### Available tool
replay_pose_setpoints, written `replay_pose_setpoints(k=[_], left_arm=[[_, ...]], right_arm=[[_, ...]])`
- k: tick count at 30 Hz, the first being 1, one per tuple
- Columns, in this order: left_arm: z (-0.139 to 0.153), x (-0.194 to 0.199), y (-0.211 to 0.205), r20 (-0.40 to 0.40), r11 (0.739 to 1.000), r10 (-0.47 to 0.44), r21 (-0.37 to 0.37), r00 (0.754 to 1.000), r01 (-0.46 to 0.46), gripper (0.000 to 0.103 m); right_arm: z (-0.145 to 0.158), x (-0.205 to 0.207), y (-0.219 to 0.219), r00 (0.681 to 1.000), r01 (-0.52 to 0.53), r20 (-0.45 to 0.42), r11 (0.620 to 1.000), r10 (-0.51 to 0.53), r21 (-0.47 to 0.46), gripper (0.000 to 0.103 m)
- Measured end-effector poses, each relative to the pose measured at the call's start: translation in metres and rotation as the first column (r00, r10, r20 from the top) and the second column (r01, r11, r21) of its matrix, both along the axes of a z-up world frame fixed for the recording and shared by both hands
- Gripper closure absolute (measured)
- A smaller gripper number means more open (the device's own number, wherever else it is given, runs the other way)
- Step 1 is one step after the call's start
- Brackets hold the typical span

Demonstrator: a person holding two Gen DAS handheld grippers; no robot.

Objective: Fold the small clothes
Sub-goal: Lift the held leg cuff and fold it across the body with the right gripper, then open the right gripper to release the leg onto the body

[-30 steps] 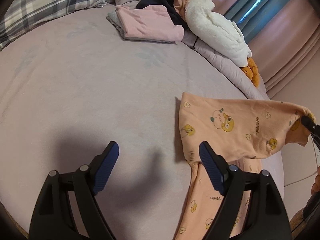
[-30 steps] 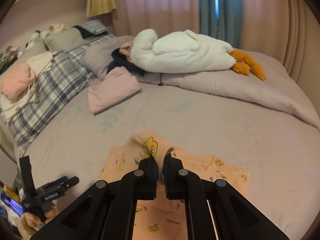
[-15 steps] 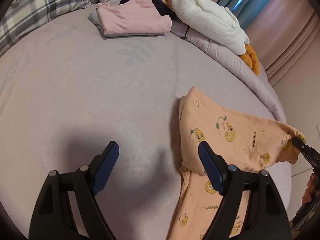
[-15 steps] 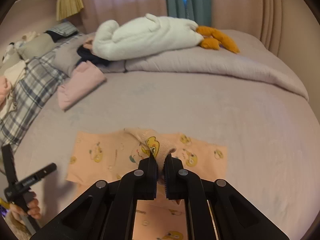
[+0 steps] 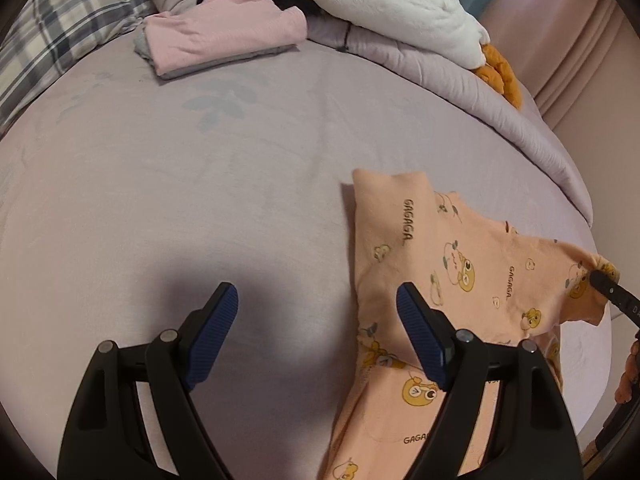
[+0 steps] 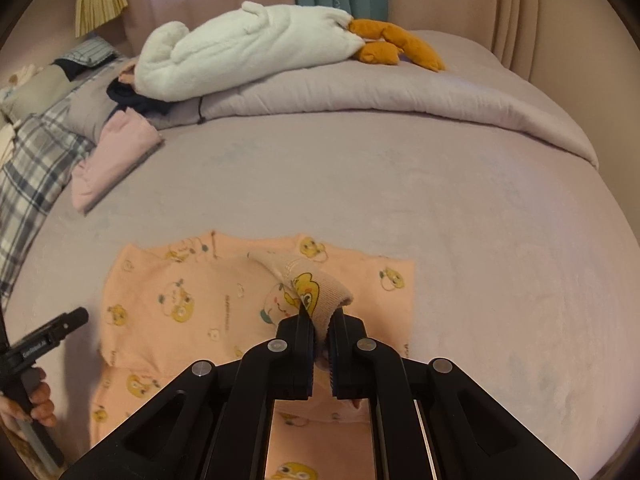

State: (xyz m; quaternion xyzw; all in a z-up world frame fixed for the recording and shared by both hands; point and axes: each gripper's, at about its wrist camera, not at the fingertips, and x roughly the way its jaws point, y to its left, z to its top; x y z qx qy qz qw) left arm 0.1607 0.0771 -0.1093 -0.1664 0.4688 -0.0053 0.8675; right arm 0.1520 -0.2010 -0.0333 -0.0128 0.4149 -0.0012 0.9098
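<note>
A small peach garment [image 5: 440, 264] printed with yellow ducks lies on the mauve bed, partly folded over itself; it also shows in the right wrist view [image 6: 192, 304]. My right gripper [image 6: 321, 322] is shut on the garment's ribbed cuff [image 6: 320, 292] and holds it lifted over the lower layer; its tip shows in the left wrist view [image 5: 612, 292]. My left gripper [image 5: 316, 332] is open and empty, low over the bed at the garment's left edge, its right finger [image 5: 420, 336] over the cloth. It appears at the left of the right wrist view [image 6: 48, 334].
A folded pink cloth [image 5: 224, 36] lies at the far side of the bed [image 5: 160, 200]. A white plush goose [image 6: 248, 52] with orange feet rests on a rolled duvet [image 6: 400, 92]. A plaid pillow [image 6: 32, 160] is at the left. Curtains hang behind.
My right gripper has carried the cuff across the garment, laying the fold wider over the lower layer. My left gripper has stayed open while its view shifted toward the garment.
</note>
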Motion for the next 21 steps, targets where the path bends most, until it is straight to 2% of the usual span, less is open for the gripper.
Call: replay_pose_setpoints(k=[4, 7, 11, 15, 19, 21], left_arm=[[0.004, 0.003, -0.001, 0.011, 1.000, -0.004, -0.008, 1.000, 0.004, 0.022], [0.003, 0.008, -0.005, 0.006, 1.000, -0.008, 0.021, 1.000, 0.008, 0.022], [-0.008, 0.015, -0.012, -0.029, 0.997, -0.009, 0.081, 1.000, 0.012, 0.022], [-0.022, 0.020, -0.010, -0.057, 0.992, 0.027, 0.127, 0.998, -0.020, 0.022], [-0.034, 0.024, -0.005, -0.080, 0.993, 0.045, 0.112, 0.996, -0.036, 0.022], [-0.038, 0.025, -0.004, -0.077, 0.990, 0.053, 0.136, 0.996, -0.043, 0.022]], right_arm=[[-0.005, 0.003, -0.007, 0.999, 0.017, -0.032, 1.000, -0.017, 0.014, 0.096], [-0.010, 0.004, -0.011, 0.999, 0.025, -0.045, 0.999, -0.024, 0.020, 0.096], [-0.015, 0.005, -0.019, 0.998, 0.037, -0.060, 0.999, -0.035, 0.027, 0.096], [-0.020, 0.008, -0.026, 0.995, 0.053, -0.084, 0.998, -0.051, 0.029, 0.096], [-0.026, 0.012, -0.033, 0.992, 0.081, -0.102, 0.996, -0.078, 0.026, 0.096], [-0.030, 0.015, -0.036, 0.989, 0.095, -0.113, 0.995, -0.092, 0.023, 0.096]])
